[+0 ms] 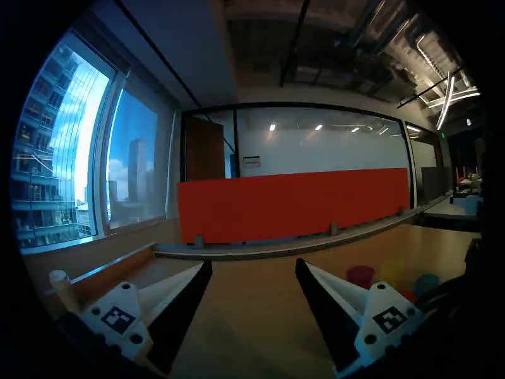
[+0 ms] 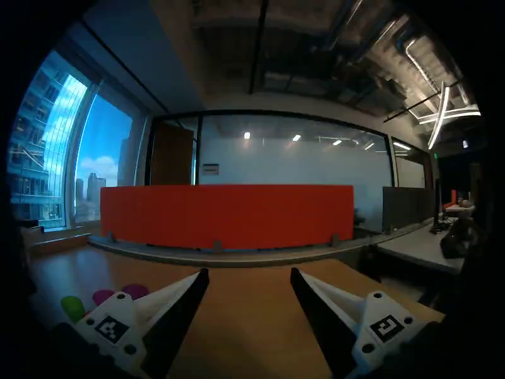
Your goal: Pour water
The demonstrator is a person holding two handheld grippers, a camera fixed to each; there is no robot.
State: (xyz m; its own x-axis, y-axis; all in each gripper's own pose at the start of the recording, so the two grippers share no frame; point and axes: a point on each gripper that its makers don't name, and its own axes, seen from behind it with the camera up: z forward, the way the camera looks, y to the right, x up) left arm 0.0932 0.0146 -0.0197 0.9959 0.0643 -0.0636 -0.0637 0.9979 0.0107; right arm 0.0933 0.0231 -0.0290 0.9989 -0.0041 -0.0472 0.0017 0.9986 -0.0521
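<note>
In the left gripper view my left gripper (image 1: 252, 268) stands open above the wooden table (image 1: 252, 316) with nothing between its fingers. Past its right finger stand small cups: a magenta cup (image 1: 360, 275), a yellow cup (image 1: 392, 273) and a teal cup (image 1: 427, 283). In the right gripper view my right gripper (image 2: 249, 275) is open too, holding nothing. Left of its left finger stand a green cup (image 2: 72, 307) and two purple cups (image 2: 103, 295) (image 2: 135, 290), partly hidden by that finger.
An orange divider panel (image 1: 290, 205) runs along the table's far edge, with a glass wall behind it. Large windows (image 1: 76, 151) are at the left. A pale peg (image 1: 62, 287) stands by the left finger. A second desk (image 2: 423, 247) with dark objects lies at the right.
</note>
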